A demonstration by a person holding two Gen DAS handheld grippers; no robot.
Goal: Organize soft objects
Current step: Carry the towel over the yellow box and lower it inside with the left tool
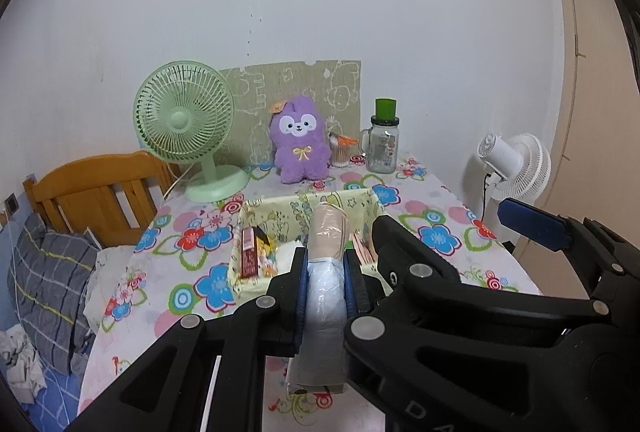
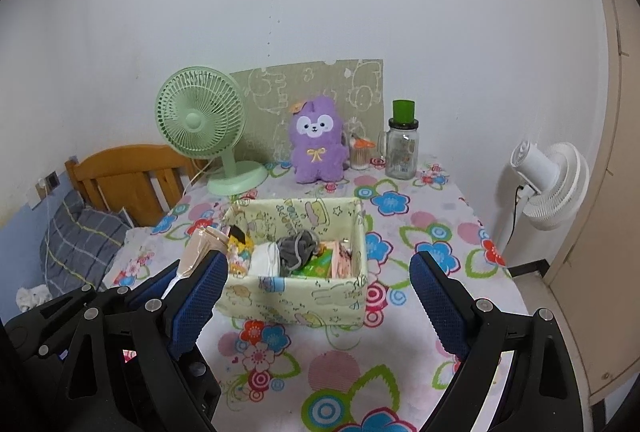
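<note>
Bedroom table under floral cloth (image 2: 424, 232); fabric box (image 2: 296, 296) at centre, already holding several soft items; left gripper (image 1: 326, 272) clamped on a wrapped beige packet (image 1: 327, 236) just above the box, not yet dropped; right gripper (image 2: 320, 296) spread wide, empty, before the box.

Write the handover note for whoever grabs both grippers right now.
Left gripper: shut on a plastic-wrapped beige roll, held over the near edge of the fabric basket.
Right gripper: open, empty, hanging before the basket.
Done: basket already holds a grey cloth, a white bundle and packets.
Left: lower the roll into the basket, release. The purple plush stands at the back.
</note>
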